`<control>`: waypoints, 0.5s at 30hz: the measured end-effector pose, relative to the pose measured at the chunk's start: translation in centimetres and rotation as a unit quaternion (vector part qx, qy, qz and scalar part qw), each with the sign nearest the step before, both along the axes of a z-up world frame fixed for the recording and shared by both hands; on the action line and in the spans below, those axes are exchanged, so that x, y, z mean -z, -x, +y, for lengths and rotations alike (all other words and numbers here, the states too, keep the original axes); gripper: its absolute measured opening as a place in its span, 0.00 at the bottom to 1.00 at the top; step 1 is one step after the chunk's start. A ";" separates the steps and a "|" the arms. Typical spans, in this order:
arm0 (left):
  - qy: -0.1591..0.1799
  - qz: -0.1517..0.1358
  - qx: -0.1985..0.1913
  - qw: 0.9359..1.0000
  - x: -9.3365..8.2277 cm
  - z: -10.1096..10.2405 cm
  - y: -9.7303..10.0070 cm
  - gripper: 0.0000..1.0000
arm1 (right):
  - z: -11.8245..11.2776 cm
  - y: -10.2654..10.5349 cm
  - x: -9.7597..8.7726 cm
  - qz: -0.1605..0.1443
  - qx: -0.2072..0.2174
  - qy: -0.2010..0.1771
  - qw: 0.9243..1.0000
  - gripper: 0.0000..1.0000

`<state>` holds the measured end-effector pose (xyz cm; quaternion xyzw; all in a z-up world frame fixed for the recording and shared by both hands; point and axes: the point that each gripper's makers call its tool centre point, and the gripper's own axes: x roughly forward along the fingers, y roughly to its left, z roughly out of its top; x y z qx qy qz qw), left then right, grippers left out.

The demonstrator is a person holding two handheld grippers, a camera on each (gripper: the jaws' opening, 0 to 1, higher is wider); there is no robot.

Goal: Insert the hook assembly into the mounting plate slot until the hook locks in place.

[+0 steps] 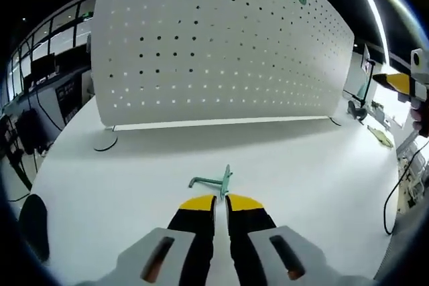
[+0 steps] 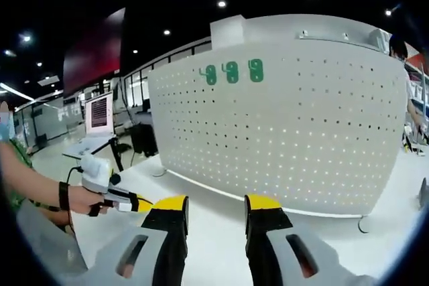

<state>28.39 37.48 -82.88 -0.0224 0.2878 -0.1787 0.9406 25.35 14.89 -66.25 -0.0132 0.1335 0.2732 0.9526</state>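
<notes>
Left gripper point(image 1: 220, 203) fingers nearly closed, empty; green hook point(image 1: 213, 180) lies just ahead on the table point(image 1: 301, 185), long axis crosswise. Right gripper point(image 2: 214, 212) wide apart, facing the pegboard point(image 2: 281, 125); left looks nearer.

Matt white perforated pegboard point(image 1: 221, 51), smooth matt white table point(image 1: 315, 185), green painted-looking metal hook point(image 1: 213, 181)

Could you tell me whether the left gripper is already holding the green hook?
No, the green hook lies loose on the white table just ahead of the left gripper, whose jaws are nearly shut.
</notes>
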 end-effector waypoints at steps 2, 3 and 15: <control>-0.004 0.001 -0.001 1.000 0.2 0.1 -0.2 0.07 | -0.1 0.1 0.0 0.002 0.000 0.001 1.000 0.32; -0.001 0.004 -0.002 1.000 0.3 0.0 -0.2 0.07 | -0.1 0.1 0.0 0.001 -0.001 0.002 1.000 0.32; -0.005 0.006 0.011 1.000 0.7 -0.6 -0.7 0.04 | 0.0 0.4 0.8 0.011 -0.003 0.004 1.000 0.31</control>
